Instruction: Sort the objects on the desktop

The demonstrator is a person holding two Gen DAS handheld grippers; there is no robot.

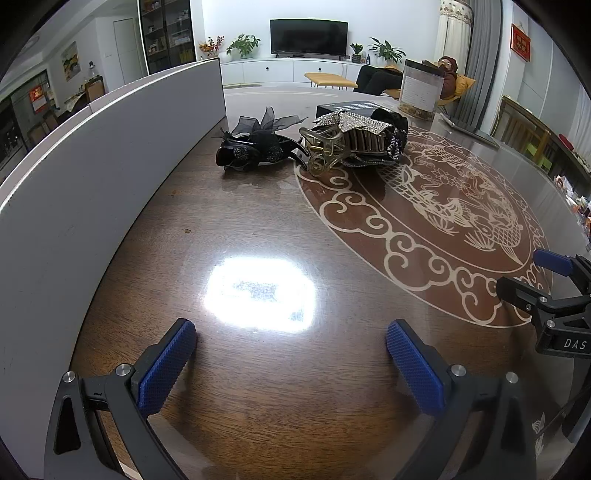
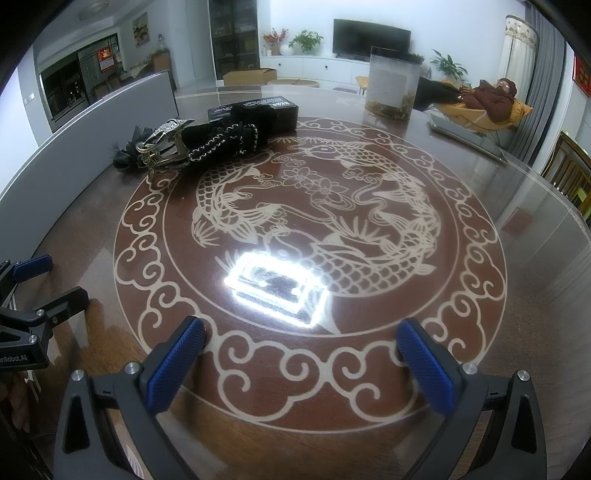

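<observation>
Both grippers, left (image 1: 291, 354) and right (image 2: 301, 354), gape empty; hair clips (image 1: 314, 144) lie ahead, nearer the left.

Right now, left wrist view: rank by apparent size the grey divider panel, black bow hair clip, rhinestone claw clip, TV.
1. grey divider panel, though nearness inflates it
2. rhinestone claw clip
3. black bow hair clip, only slightly smaller
4. TV, though far off, so unsure

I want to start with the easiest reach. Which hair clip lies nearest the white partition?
The black clip with the gauzy bow; it lies beside the white partition, while the rhinestone claw clip sits farther right.
</observation>
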